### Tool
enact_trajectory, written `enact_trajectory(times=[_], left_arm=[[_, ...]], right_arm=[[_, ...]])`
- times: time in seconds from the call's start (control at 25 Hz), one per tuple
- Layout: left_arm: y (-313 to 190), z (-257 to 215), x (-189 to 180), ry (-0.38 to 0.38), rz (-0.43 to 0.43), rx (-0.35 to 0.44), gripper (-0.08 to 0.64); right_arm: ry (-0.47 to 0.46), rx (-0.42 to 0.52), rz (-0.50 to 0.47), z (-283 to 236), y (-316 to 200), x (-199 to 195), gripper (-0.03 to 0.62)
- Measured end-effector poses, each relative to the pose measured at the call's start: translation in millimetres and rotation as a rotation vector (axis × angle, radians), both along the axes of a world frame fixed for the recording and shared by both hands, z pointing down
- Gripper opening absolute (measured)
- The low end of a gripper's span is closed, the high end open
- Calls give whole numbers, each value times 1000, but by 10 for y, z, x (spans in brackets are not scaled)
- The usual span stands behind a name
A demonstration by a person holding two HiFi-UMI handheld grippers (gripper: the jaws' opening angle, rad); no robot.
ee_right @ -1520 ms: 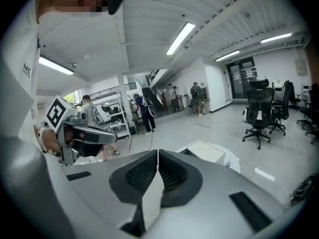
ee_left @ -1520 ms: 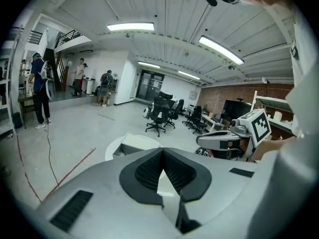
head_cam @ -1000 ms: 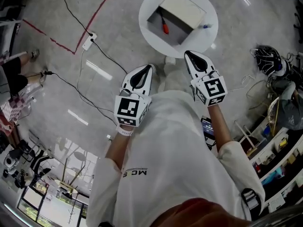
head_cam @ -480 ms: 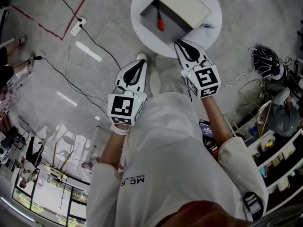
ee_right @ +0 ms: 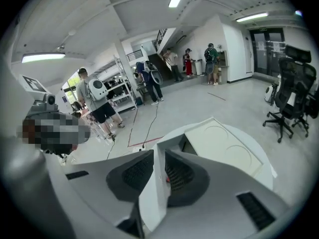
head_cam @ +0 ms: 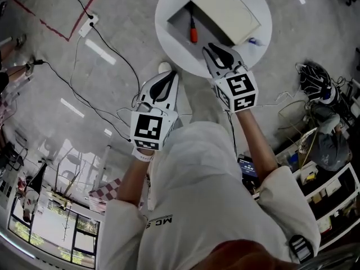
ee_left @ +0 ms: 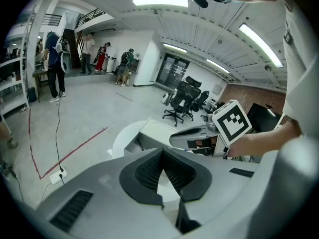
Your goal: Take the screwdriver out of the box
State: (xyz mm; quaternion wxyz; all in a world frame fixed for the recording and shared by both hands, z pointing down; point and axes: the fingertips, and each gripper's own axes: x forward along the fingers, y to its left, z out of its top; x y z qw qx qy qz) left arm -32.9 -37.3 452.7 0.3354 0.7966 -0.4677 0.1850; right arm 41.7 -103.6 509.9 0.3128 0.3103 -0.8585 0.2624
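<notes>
A round white table point(head_cam: 175, 52) bears an open box point(head_cam: 228, 10) with a cream lid. In its grey compartment lies a screwdriver point(head_cam: 193, 31) with a red handle. My right gripper point(head_cam: 216, 52) hangs over the table's near edge, just short of the box. Its jaws are opening and nothing is between them. In the right gripper view the box point(ee_right: 224, 148) shows past the parted right gripper point(ee_right: 159, 153). My left gripper point(head_cam: 167, 77) is shut and empty, over the floor just short of the table. The left gripper view shows its closed tips point(ee_left: 162, 152) and the table point(ee_left: 122, 138) beyond.
A small blue thing point(head_cam: 253, 40) lies on the table beside the box. A power strip point(head_cam: 89, 22) and black cables trail over the floor at left, near a red tape line point(head_cam: 84, 13). Shelves point(head_cam: 332, 190) stand at right. Office chairs point(ee_right: 291, 103) and several people are farther off.
Both grippers have come down towards the table. The right one now reaches over its near edge, and its jaws have parted. The left stays shut.
</notes>
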Motion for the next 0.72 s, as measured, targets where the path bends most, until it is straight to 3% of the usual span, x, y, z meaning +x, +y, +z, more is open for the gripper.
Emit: enact_trajectory(times=[0.72], left_arm=[[-326,403,-65,4,-32,-25,11]], right_arm=[[144,-156,-28,858,-334,-64,146]])
